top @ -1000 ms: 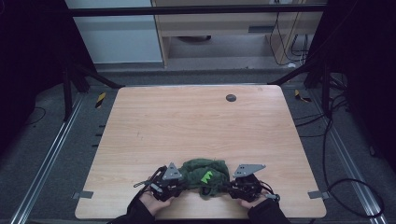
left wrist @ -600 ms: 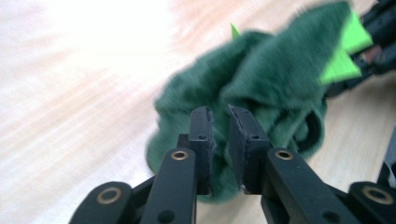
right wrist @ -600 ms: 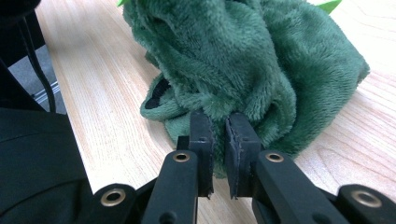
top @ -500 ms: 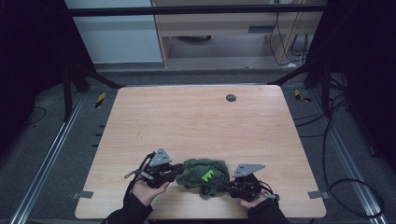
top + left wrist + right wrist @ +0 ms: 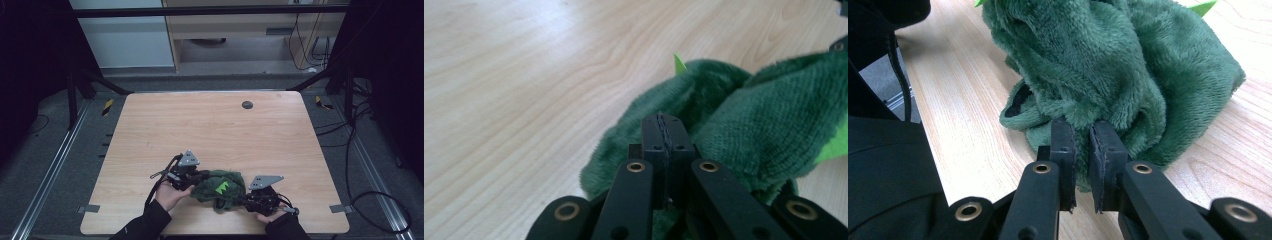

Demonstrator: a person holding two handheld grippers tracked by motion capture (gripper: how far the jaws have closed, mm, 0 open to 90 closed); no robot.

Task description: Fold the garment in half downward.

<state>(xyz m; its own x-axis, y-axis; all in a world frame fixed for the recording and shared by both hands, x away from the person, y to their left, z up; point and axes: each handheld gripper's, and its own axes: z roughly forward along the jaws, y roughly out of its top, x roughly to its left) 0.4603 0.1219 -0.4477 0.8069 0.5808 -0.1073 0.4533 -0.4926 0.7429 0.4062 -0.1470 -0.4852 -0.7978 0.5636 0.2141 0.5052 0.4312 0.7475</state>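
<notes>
High view, left tool [image 5: 196, 176] and right tool [image 5: 246, 200] pinching green plush cloth [image 5: 220, 186], wooden table [image 5: 210, 125]

Table [image 5: 210, 125] in middle of high view, floor rails to either side. Cloth bundle [image 5: 220, 187] on table near front edge, slightly right of centre. Left gripper [image 5: 192, 176] touching bundle's left side, held by hand [image 5: 170, 194] coming in from front. Right gripper [image 5: 245, 200] against bundle's right front side, near table's front edge. Small round disc [image 5: 247, 104] on table near back edge, well apart from bundle. Cabinet [image 5: 235, 30] behind table.
</notes>
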